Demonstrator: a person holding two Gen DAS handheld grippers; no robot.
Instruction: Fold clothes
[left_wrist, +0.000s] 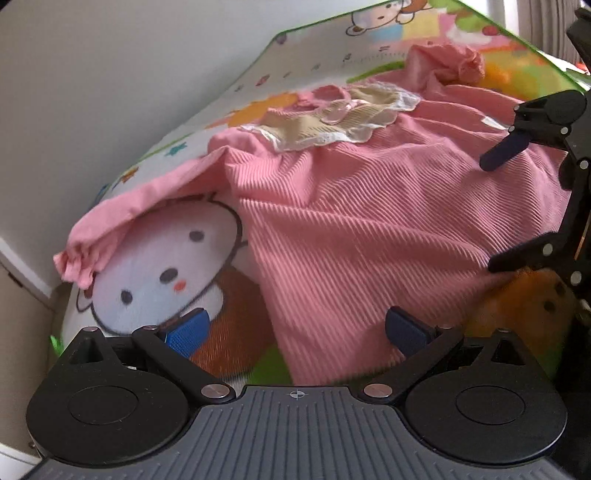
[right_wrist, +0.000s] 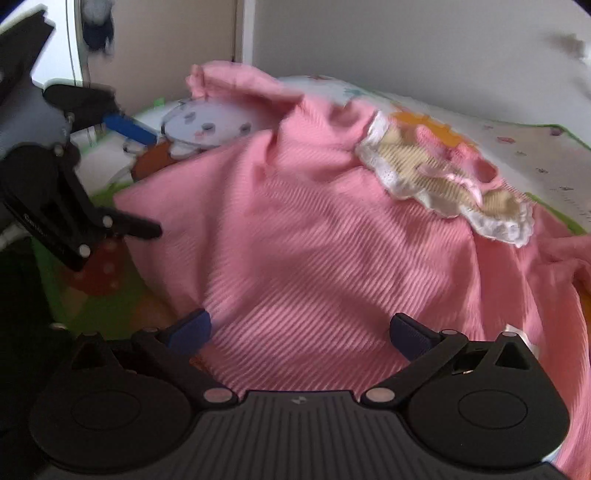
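A pink ribbed child's garment (left_wrist: 351, 221) lies spread on a cartoon play mat (left_wrist: 166, 258), its beige lace-trimmed collar (left_wrist: 343, 118) at the far side. One ruffled-cuff sleeve (left_wrist: 85, 258) stretches left; the other sleeve (left_wrist: 454, 62) is bunched beyond the collar. My left gripper (left_wrist: 297, 330) is open at the garment's near left edge, right finger over fabric, left finger over mat. In the right wrist view the garment (right_wrist: 295, 221) fills the middle, and my right gripper (right_wrist: 300, 332) is open over its near edge. Each gripper appears open in the other's view: right gripper (left_wrist: 506, 210), left gripper (right_wrist: 144, 177).
A white wall (left_wrist: 92, 92) with a baseboard runs along the mat's left side. The mat's green border (left_wrist: 535, 48) marks its far edge, with a curtain (left_wrist: 535, 22) beyond. A door or cabinet panel (right_wrist: 166, 44) stands behind the mat in the right wrist view.
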